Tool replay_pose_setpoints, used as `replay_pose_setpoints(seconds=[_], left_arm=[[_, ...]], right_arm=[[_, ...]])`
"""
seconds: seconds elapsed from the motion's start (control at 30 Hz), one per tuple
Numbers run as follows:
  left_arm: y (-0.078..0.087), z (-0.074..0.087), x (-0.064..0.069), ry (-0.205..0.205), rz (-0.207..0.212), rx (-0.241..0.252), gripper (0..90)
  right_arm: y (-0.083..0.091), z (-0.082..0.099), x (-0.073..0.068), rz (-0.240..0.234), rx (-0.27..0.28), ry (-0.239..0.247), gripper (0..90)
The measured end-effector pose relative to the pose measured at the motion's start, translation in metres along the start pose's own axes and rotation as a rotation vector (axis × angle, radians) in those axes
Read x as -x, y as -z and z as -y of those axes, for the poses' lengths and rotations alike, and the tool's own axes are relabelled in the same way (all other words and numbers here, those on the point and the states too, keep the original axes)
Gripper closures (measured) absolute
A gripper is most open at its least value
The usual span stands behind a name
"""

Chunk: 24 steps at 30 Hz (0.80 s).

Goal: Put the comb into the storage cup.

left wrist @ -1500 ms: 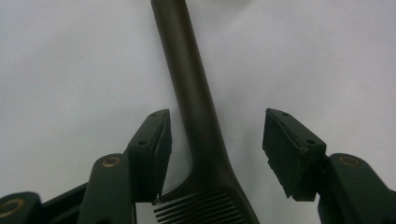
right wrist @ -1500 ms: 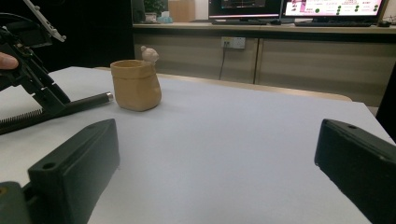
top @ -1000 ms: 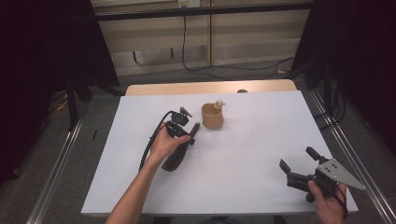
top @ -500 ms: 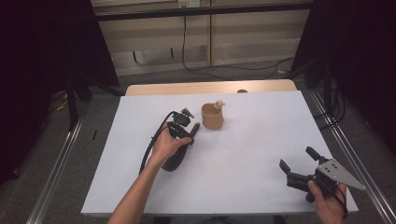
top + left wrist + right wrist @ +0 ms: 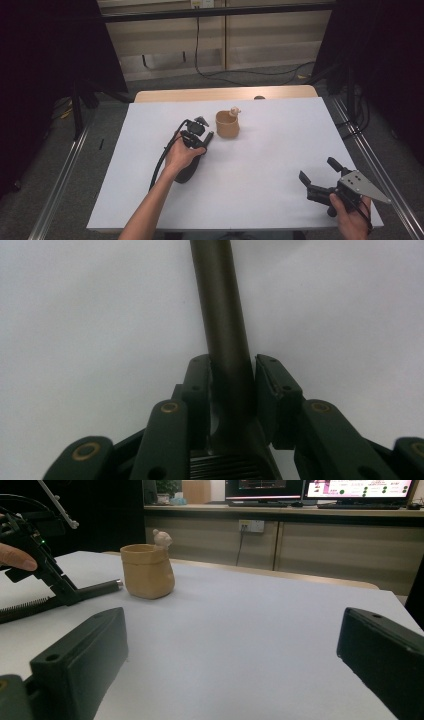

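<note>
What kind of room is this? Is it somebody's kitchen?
Not a kitchen; probably a lab or office workroom. Computer monitors glow on the back counter, a white work table stands between dark curtains, and cables trail over the floor.

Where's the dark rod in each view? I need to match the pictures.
High view: the dark rod is left of centre, past the left hand, pointing at the tan cup.
Left gripper view: centre, running up from between the left tongs, which have just been closing.
Right gripper view: far left, silver tip beside the cup.
Shared landmark: the white table beneath it.
</note>
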<state>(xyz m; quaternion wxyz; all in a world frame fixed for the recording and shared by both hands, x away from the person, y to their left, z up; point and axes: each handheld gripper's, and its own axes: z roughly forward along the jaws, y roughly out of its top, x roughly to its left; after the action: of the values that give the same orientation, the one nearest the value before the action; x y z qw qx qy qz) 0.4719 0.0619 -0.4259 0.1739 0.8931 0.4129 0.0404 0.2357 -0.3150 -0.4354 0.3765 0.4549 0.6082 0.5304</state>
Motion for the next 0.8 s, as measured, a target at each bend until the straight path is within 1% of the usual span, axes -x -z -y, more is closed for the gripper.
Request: replay_pose_setpoints(seconds=[0.13, 0.17, 0.33, 0.37, 0.53, 0.67, 0.7, 0.8], left_arm=[[0.000, 0.000, -0.001, 0.005, -0.006, -0.002, 71.6], [0.000, 0.000, -0.001, 0.015, -0.008, 0.002, 72.8], [0.000, -0.001, 0.001, 0.019, -0.021, -0.002, 73.0], [0.000, -0.001, 0.001, 0.025, -0.023, 0.000, 73.1], [0.000, -0.001, -0.003, 0.058, 0.006, 0.005, 73.2], [0.002, 0.000, -0.007, 0.069, 0.036, 0.005, 73.2], [0.001, 0.000, -0.008, 0.083, 0.039, 0.014, 73.3], [0.002, 0.000, -0.010, 0.083, 0.050, 0.014, 73.3]], right_arm=[[0.000, 0.000, 0.000, -0.003, 0.000, 0.001, 0.0], [0.000, 0.000, 0.000, -0.004, -0.001, 0.000, 0.0], [0.000, 0.000, -0.001, -0.010, -0.003, -0.001, 0.0], [0.000, 0.000, -0.001, -0.009, -0.004, -0.001, 0.0], [0.000, 0.000, 0.000, -0.008, -0.002, -0.002, 0.0], [0.000, 0.000, 0.000, -0.007, -0.004, -0.003, 0.0], [0.000, 0.000, 0.000, -0.007, -0.004, -0.004, 0.0], [0.000, 0.000, 0.000, -0.006, -0.003, -0.004, 0.0]])
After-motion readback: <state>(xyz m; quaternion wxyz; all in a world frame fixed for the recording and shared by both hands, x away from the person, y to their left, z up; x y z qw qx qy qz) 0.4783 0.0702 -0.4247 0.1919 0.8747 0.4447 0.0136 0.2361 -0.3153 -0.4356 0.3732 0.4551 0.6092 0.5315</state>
